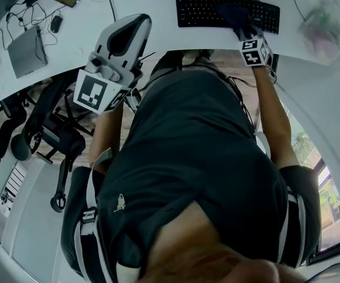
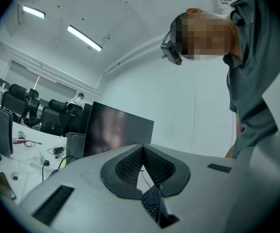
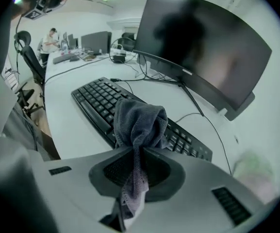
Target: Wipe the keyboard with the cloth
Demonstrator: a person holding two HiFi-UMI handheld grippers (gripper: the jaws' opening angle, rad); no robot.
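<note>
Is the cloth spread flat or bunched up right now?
Bunched: the cloth is a wad pinched in the right gripper, over the keyboard.

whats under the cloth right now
The black keyboard lies under the grey cloth, which is held bunched in the right gripper. Keys show on both sides; those directly beneath the cloth are covered, and whether it touches them cannot be told.

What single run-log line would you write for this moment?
right gripper: shut on cloth, cloth over keyboard | left gripper: shut, empty, away from keyboard
</note>
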